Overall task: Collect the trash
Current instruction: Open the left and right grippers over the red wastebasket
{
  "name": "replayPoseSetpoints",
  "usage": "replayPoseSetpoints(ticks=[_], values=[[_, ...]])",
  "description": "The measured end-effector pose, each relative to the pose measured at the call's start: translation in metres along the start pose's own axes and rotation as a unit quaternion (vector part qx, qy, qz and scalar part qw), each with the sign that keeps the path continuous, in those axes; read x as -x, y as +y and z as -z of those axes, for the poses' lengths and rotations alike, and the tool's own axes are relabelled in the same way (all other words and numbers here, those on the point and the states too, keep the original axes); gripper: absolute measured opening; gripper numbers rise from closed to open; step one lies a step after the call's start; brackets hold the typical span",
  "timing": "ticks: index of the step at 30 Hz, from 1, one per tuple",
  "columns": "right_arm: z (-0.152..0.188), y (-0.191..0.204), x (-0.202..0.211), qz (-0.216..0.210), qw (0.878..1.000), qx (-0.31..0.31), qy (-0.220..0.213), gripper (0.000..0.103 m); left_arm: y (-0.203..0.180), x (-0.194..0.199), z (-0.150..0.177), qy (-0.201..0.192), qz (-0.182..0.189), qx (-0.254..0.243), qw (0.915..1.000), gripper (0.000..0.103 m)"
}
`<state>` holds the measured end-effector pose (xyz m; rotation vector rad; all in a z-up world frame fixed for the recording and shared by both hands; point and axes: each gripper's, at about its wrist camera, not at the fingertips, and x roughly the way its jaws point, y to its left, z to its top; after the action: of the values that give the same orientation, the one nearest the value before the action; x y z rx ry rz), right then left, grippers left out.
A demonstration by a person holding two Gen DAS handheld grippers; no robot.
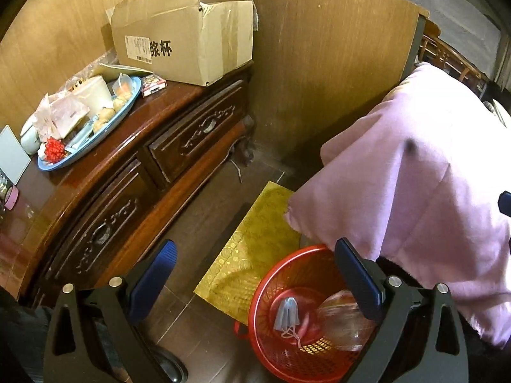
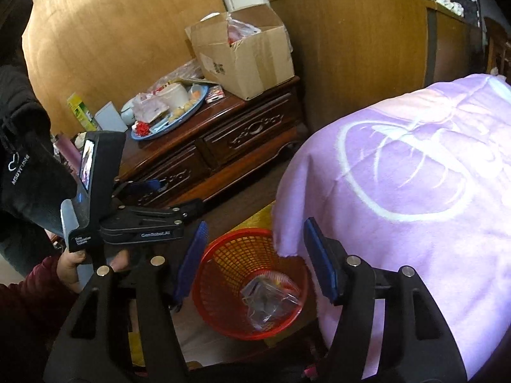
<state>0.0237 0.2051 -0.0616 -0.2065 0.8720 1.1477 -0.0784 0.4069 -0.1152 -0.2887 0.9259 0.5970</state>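
Note:
A red mesh trash basket (image 1: 281, 290) stands on the floor beside the pink bed cover; it also shows in the right wrist view (image 2: 223, 255). Inside lie a grey face mask (image 1: 287, 314) and a clear plastic bag (image 1: 341, 322), the bag also showing in the right wrist view (image 2: 271, 300). My left gripper (image 1: 255, 281) is open and empty, above the basket's left side. My right gripper (image 2: 255, 261) is open and empty, above the basket. The left gripper's body (image 2: 143, 223) shows at the left of the right wrist view.
A dark wooden dresser (image 1: 179, 146) stands at the left, bearing a cardboard box (image 1: 191, 32) and a blue tray (image 1: 127, 108) of packets and food. A pink blanket (image 1: 415, 175) covers the bed at right. A yellow mat (image 1: 255, 242) lies on the floor.

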Motion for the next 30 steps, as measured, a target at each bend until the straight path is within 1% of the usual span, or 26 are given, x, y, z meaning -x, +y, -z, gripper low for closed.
replayPoseSetpoints(ticks=[4, 7, 9, 13, 16, 19, 24, 28, 30], values=[[0.0, -0.01, 0.013, 0.013, 1.0, -0.011, -0.014, 0.064, -0.003, 0.006, -0.002, -0.008, 0.007, 0.001, 0.9999, 0.097], [0.002, -0.015, 0.028, 0.029, 0.999, -0.016, -0.029, 0.066, -0.01, 0.012, -0.004, -0.015, 0.016, -0.009, 0.9997, 0.097], [0.004, -0.019, 0.039, 0.042, 0.998, -0.019, -0.042, 0.069, -0.02, 0.019, -0.004, -0.024, 0.02, -0.021, 0.9993, 0.097], [0.009, -0.028, 0.068, 0.073, 0.994, -0.03, -0.072, 0.077, -0.045, 0.038, -0.005, -0.045, 0.028, -0.051, 0.9973, 0.097], [0.014, -0.035, 0.093, 0.093, 0.99, -0.039, -0.095, 0.078, -0.064, 0.053, -0.005, -0.059, 0.039, -0.07, 0.995, 0.097], [0.022, -0.043, 0.121, 0.121, 0.984, -0.049, -0.12, 0.082, -0.082, 0.071, -0.005, -0.076, 0.051, -0.087, 0.992, 0.097], [0.043, -0.062, 0.169, 0.159, 0.972, -0.079, -0.154, 0.083, -0.119, 0.1, -0.002, -0.098, 0.077, -0.117, 0.9853, 0.097], [0.067, -0.081, 0.21, 0.193, 0.959, -0.105, -0.178, 0.083, -0.153, 0.125, 0.003, -0.119, 0.096, -0.151, 0.9767, 0.097], [0.079, -0.091, 0.229, 0.216, 0.951, -0.116, -0.19, 0.088, -0.173, 0.136, 0.006, -0.127, 0.105, -0.17, 0.9715, 0.097]])
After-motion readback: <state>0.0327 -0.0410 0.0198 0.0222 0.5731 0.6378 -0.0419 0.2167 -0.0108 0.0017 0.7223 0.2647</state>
